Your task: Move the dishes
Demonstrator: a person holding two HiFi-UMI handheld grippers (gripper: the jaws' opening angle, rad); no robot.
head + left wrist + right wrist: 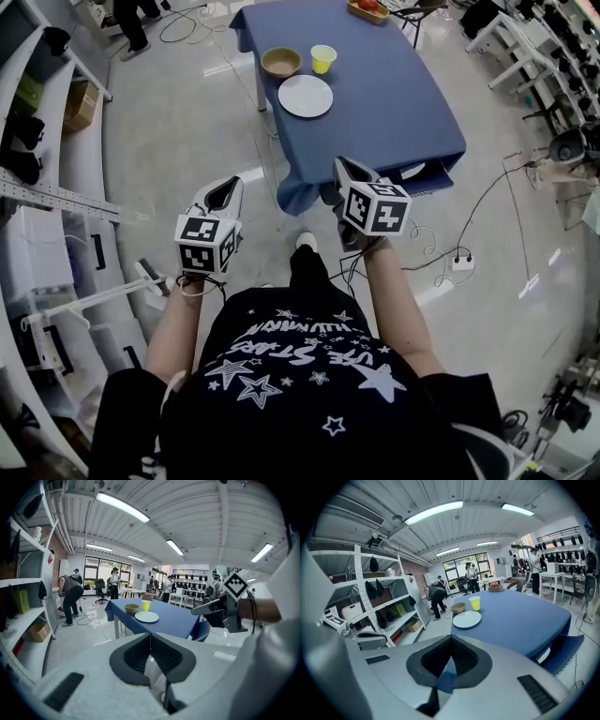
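On a blue table [394, 94] ahead of me lie a white plate [306, 96], a brown bowl [281, 63] and a yellow cup [323, 58]. The left gripper view shows the plate [146, 617], bowl [131, 608] and cup [146, 605] far off; the right gripper view has the plate [467, 619], bowl [458, 607] and cup [475, 603] nearer. My left gripper [228, 184] [150, 637] is shut and empty, held over the floor short of the table. My right gripper [349, 165] [451, 638] is also shut and empty, just before the table's near edge.
A basket with red items [367, 8] sits at the table's far end. A blue chair [424, 174] is tucked under the near right corner. White shelving [37, 187] lines the left side. Cables and a power strip [461, 262] lie on the floor at right. A person [70, 592] bends over by the far shelves.
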